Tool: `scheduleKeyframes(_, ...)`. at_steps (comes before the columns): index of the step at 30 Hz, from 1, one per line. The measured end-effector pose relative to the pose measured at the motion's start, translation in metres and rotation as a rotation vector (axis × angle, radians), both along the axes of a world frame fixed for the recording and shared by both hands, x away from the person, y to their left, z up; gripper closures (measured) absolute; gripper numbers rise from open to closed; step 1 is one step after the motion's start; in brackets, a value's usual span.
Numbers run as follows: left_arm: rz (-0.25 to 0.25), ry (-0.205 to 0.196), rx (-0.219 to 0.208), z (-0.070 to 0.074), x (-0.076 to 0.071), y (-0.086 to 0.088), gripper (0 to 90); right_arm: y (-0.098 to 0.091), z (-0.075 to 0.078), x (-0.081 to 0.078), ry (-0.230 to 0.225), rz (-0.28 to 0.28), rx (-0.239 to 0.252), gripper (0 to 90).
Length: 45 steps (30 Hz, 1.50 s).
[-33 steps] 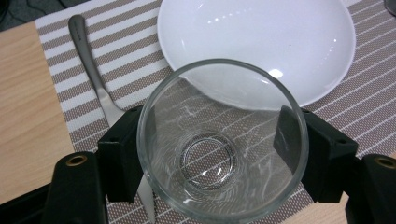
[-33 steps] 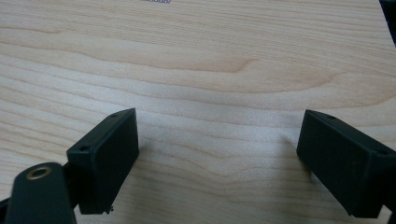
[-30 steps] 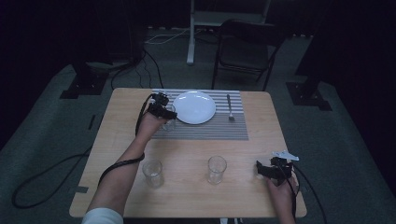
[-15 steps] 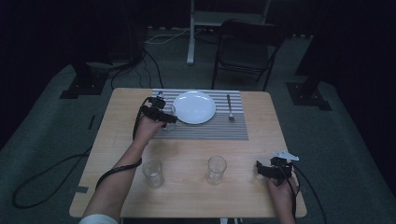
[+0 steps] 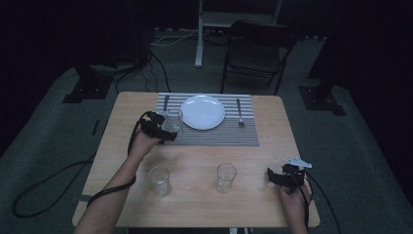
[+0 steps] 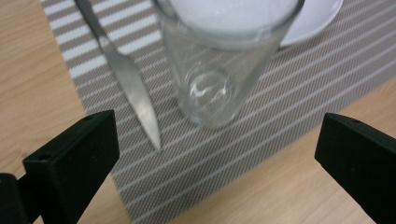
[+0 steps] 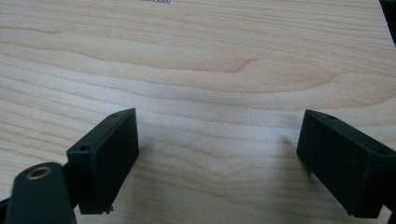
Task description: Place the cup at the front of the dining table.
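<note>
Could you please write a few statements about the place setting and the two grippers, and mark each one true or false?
1. A glass stands on the striped placemat. True.
2. The left gripper is shut on that glass. False: its jaws are wide open and short of it.
3. A knife lies beside that glass. True.
4. The fork rests on the plate. False: it lies on the placemat beside the plate.
5. The right gripper holds a glass. False: it is open over bare table.
</note>
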<state>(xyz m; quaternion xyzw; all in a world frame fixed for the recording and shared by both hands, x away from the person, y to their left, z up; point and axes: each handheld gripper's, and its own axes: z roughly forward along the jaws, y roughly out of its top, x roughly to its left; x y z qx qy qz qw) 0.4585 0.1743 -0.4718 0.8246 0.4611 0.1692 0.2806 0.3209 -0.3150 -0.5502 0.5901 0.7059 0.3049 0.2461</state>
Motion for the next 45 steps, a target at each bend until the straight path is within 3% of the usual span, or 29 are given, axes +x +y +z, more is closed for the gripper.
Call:
scheduleKeyframes(11, 0.014, -0.017, -0.033, -0.006, -0.027, 0.025, 0.3, 0.000, 0.000, 0.000, -0.001, 0.000, -0.001, 12.6)
scheduleKeyframes(17, 0.007, -0.034, -0.161, -0.005, -0.041, 0.040, 0.3, 0.000, 0.000, 0.000, -0.001, 0.000, -0.001, 12.5)
scheduleKeyframes(24, 0.021, -0.062, -0.143, -0.012, -0.061, 0.056, 0.3, 0.000, 0.000, 0.000, -0.001, 0.000, -0.001, 12.5)
scheduleKeyframes(28, 0.018, -0.038, -0.228, -0.020, -0.069, 0.071, 0.3, 0.000, 0.000, 0.000, -0.001, 0.000, -0.001, 12.5)
scheduleKeyframes(34, 0.064, -0.062, -0.183, -0.034, -0.085, 0.086, 0.3, 0.000, 0.000, 0.000, 0.000, 0.000, 0.000, 12.5)
scheduleKeyframes(39, 0.059, -0.067, -0.195, -0.044, -0.096, 0.094, 0.3, 0.000, 0.000, 0.000, 0.000, 0.000, 0.000, 12.5)
scheduleKeyframes(43, 0.086, -0.104, -0.160, -0.049, -0.107, 0.098, 0.3, 0.000, 0.000, 0.000, 0.000, 0.000, 0.000, 12.5)
scheduleKeyframes(45, 0.111, -0.126, -0.120, -0.052, -0.113, 0.100, 0.3, 0.000, 0.000, 0.000, 0.000, 0.000, 0.000, 12.5)
